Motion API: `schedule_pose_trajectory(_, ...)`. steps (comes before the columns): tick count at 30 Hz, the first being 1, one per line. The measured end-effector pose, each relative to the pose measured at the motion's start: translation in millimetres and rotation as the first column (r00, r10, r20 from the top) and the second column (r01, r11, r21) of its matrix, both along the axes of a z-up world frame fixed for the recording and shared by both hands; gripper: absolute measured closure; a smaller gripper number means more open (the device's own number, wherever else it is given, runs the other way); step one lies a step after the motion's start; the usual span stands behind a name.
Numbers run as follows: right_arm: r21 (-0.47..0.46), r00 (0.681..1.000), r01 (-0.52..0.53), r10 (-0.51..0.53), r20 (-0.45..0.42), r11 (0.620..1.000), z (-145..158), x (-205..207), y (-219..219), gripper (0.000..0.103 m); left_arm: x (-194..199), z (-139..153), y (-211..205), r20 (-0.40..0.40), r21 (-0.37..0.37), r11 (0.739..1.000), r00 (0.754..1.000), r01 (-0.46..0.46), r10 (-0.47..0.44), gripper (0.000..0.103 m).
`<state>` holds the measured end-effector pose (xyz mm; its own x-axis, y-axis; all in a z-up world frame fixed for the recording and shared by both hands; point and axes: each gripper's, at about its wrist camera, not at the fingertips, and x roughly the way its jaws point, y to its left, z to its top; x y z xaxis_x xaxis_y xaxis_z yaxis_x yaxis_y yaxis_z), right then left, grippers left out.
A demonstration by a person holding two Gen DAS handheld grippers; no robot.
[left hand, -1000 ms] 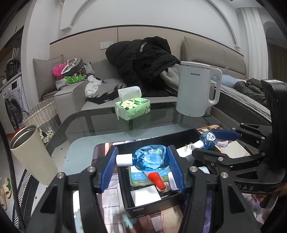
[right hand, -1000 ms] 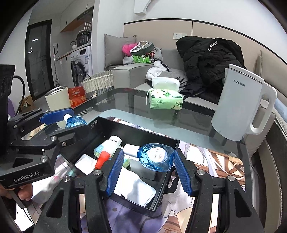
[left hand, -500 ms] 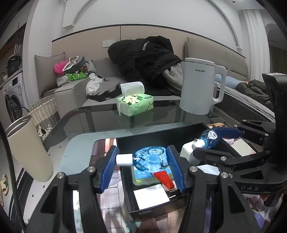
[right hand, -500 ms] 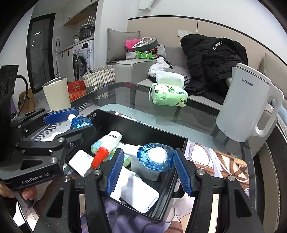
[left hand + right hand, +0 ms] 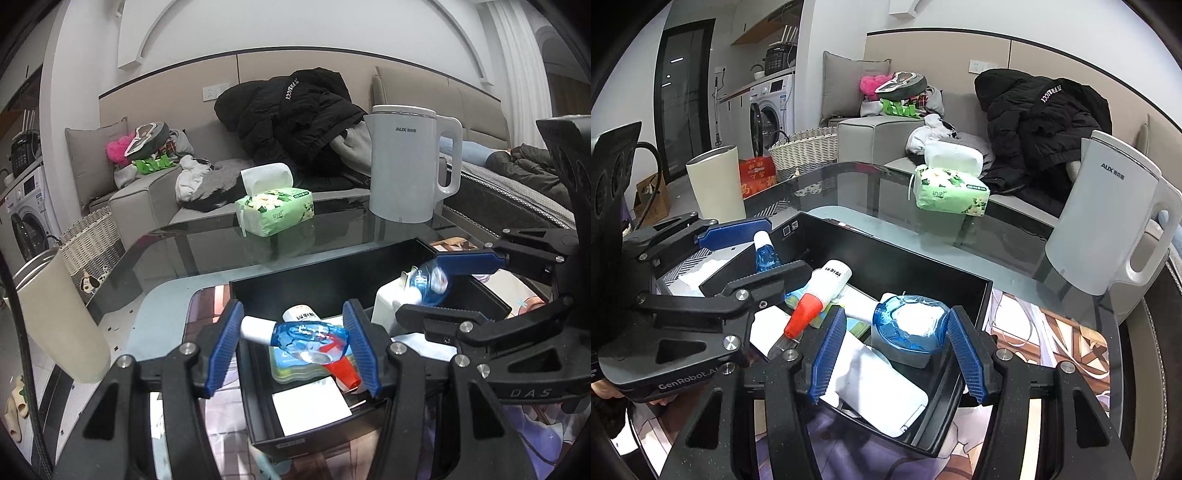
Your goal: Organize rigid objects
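Observation:
A black tray point(image 5: 325, 266) point(image 5: 960, 273) sits on the glass table. It holds a white bottle with a red cap point(image 5: 820, 291) point(image 5: 301, 314), white packets point(image 5: 882, 387) and a green pack point(image 5: 291, 365). My left gripper point(image 5: 295, 345) point(image 5: 753, 258) is shut on a clear blue bottle with a white cap point(image 5: 306, 338) point(image 5: 765, 254), held tilted over the tray's near end. My right gripper point(image 5: 897, 349) point(image 5: 439, 291) is shut on a second blue bottle point(image 5: 910, 326) point(image 5: 428, 282) over the tray's right end.
A white AUX kettle point(image 5: 404, 162) point(image 5: 1108, 218) and a green tissue pack point(image 5: 275, 208) point(image 5: 951, 192) stand on the glass table behind the tray. A beige tumbler point(image 5: 55, 314) point(image 5: 714, 184) stands left. A sofa with clothes lies beyond.
Both grippers have moved nearer and lower over the tray. The blue bottle in my left gripper has tilted, its white cap now pointing up left.

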<state>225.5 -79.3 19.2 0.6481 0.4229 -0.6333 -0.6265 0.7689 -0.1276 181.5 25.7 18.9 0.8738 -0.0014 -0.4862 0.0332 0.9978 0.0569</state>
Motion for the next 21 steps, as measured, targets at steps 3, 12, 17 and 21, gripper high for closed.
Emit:
schedule_pose_trajectory(3, -0.006, 1.000, -0.010, 0.010, 0.008, 1.000, 0, -3, 0, 0.038, 0, 0, 0, 0.001, -0.006, 1.000, 1.000, 0.001, -0.001, 0.047)
schedule_pose_trajectory(12, -0.011, 0.999, 0.009, -0.009, 0.049, 1.000, 6, -9, -5, 0.016, 0, 0, 0, -0.008, -0.011, 1.000, 1.000, -0.018, 0.017, 0.038)
schedule_pose_trajectory(17, 0.025, 0.998, 0.005, -0.007, 0.070, 1.000, 15, -14, -11, 0.002, -13, 8, 9, 0.015, -0.048, 0.998, 0.999, -0.038, 0.039, 0.016)
schedule_pose_trajectory(21, 0.053, 0.997, -0.008, 0.004, 0.077, 0.999, 19, -22, -16, 0.001, -23, 14, 13, 0.037, -0.043, 0.997, 0.997, -0.071, 0.072, 0.001)
